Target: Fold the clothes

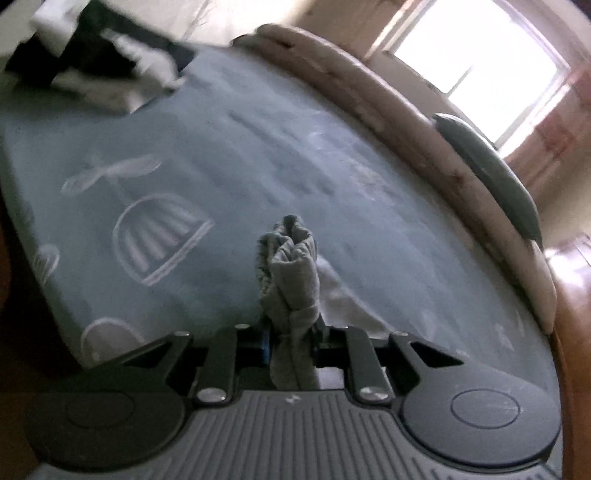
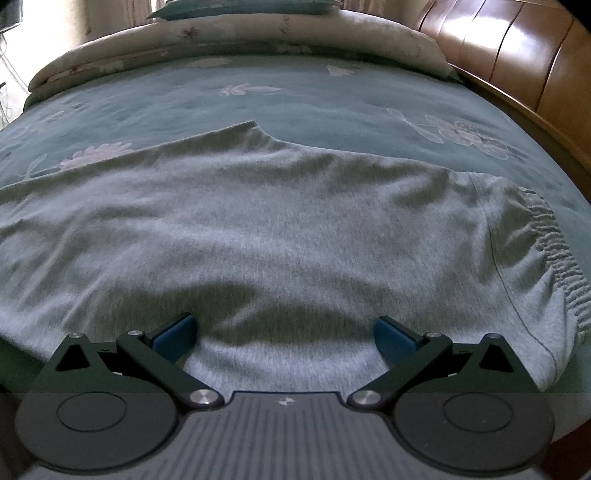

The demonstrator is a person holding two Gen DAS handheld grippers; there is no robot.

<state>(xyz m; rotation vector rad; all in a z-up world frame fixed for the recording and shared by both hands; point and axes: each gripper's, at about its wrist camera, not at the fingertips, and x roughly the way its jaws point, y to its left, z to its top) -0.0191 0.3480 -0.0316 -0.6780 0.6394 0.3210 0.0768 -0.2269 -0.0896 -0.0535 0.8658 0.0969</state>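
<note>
Left gripper (image 1: 291, 332): fingers clamping a bunched fold of the grey garment (image 1: 291, 273), lifting it over the bed sheet (image 1: 221, 155).
Right gripper (image 2: 284, 332): fingers standing wide, hovering over the grey garment (image 2: 280, 221).
Grey garment: lying spread across the bed, its elastic waistband (image 2: 557, 254) nearing the right edge.
Clothes pile (image 1: 99, 62): sitting at the far left corner.

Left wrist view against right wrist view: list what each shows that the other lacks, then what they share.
Left only: left gripper shut on a bunched grey garment, a window, a dark-and-white clothes pile.
Right only: right gripper open over the garment spread flat, its elastic waistband, the wooden headboard.
Both: the teal bedsheet, the rolled quilt.
</note>
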